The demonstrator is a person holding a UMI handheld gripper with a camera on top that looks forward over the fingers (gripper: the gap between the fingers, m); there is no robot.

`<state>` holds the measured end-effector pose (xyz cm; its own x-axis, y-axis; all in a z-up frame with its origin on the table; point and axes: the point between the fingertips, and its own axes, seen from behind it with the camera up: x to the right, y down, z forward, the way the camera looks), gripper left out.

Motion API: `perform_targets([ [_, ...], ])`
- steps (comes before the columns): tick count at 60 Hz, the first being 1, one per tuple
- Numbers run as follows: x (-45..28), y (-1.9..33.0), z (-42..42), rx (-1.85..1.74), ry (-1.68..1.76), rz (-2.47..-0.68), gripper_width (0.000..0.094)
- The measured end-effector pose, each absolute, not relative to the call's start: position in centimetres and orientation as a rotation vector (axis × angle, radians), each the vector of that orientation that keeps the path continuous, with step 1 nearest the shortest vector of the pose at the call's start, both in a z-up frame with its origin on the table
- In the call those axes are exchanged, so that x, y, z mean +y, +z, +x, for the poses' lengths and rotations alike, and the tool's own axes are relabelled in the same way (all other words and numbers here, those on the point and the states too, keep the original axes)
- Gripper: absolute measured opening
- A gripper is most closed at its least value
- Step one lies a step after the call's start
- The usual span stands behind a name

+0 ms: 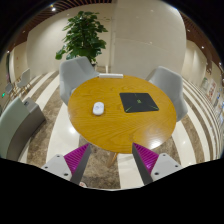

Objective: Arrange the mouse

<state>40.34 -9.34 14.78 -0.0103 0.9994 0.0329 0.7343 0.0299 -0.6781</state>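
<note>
A white mouse (pixel 98 107) lies on the round wooden table (pixel 120 128), left of a black mouse pad (pixel 139 102). The two are apart. My gripper (pixel 112 160) is well short of the table, above the floor, with its purple-padded fingers (pixel 76 157) spread wide and nothing between them. The mouse is far beyond the fingers, slightly to the left.
Grey chairs stand around the table: one at the back left (pixel 76 72), one at the back right (pixel 166 84), one at the near left (pixel 18 125). A potted plant (pixel 82 36) stands behind. The floor is polished marble (pixel 108 170).
</note>
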Motion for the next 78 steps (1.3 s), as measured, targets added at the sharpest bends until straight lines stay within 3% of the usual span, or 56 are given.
perform_targets([
  [31,-15.9,12.3,37.1,-1.870,0.711,-1.744,0.0867],
  [47,-18.3,8.3,33.1,-1.845,0.720,-1.730,0.0870],
  [78,-17.6,0.7,17.6,-1.780,0.693,-1.778,0.0866],
])
